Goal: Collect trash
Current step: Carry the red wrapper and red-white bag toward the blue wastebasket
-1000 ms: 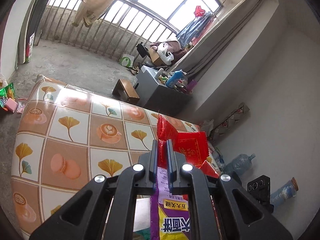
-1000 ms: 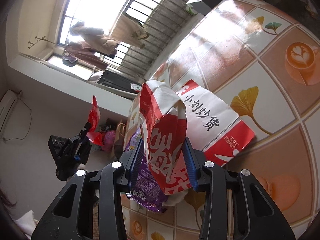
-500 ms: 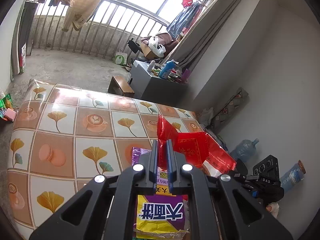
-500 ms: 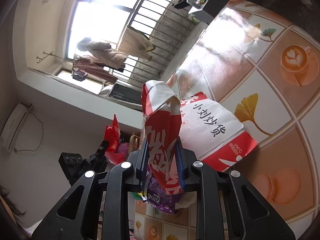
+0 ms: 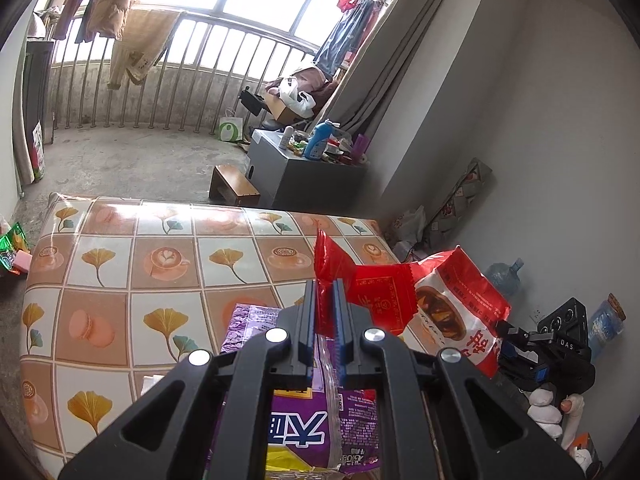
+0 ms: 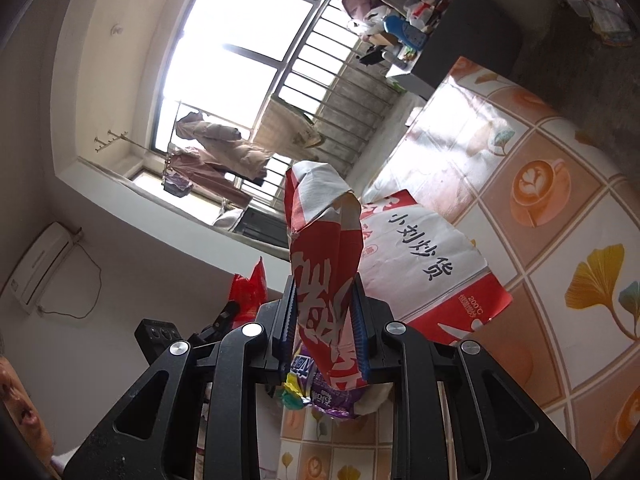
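The left gripper [image 5: 325, 298] has its jaws pressed together on a thin red foil wrapper [image 5: 376, 288], whose pinched end sticks up above the fingertips while the rest spreads to the right, lifted clear of the table. Below it, a purple snack bag [image 5: 308, 420] with yellow at its lower edge lies on the table's tiled-pattern cloth [image 5: 120, 280], printed with ginkgo leaves and coffee cups; the bag sits right under the gripper. To the right in the left wrist view, the right gripper [image 5: 516, 344] appears as a black body with blue pads, clamped on a red-and-white paper bag [image 5: 460, 312] with a food photo on it. From the right wrist view, the right gripper [image 6: 324, 300] has its jaws closed on the crumpled upper part of that same paper bag [image 6: 324, 240], which rises upright between the fingers, its lower part spreading out behind them with black Chinese characters over the cloth [image 6: 560, 280]. The purple bag [image 6: 320, 392] shows just beneath the jaws. The left gripper [image 6: 224, 316] is to the left there, holding the red wrapper [image 6: 248, 288].
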Demonstrator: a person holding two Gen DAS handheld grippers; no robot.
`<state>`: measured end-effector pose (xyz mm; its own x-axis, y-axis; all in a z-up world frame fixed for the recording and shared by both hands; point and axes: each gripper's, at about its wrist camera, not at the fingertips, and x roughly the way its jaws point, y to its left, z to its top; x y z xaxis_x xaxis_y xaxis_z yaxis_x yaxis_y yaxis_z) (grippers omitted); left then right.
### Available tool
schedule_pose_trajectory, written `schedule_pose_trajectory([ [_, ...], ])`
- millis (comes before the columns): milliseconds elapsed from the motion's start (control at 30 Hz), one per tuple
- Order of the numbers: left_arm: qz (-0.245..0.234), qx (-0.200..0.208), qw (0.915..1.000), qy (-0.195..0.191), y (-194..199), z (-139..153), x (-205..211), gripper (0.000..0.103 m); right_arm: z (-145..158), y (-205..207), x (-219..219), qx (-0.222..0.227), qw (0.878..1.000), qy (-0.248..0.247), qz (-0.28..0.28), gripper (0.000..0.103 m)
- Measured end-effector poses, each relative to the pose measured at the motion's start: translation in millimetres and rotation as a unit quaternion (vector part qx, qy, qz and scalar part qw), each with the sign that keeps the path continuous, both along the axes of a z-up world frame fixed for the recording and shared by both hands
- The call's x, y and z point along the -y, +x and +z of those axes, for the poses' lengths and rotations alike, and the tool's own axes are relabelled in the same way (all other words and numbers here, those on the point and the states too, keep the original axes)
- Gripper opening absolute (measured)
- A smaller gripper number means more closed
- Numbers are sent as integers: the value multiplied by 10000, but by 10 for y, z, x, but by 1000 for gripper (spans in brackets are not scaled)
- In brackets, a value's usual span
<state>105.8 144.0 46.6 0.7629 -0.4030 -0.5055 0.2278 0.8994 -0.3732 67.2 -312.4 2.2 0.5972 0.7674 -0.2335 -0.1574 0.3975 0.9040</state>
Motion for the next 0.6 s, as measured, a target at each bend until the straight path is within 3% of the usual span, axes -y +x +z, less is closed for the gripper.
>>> schedule_pose_trajectory([
  [333, -127, 102, 9992, 367, -37, 46, 488, 7, -2, -226, 380, 192, 9991, 146, -362, 23],
  [600, -519, 104, 9970, 558, 13, 14, 1051, 7, 30, -506, 831, 325, 9956, 257, -839, 23],
])
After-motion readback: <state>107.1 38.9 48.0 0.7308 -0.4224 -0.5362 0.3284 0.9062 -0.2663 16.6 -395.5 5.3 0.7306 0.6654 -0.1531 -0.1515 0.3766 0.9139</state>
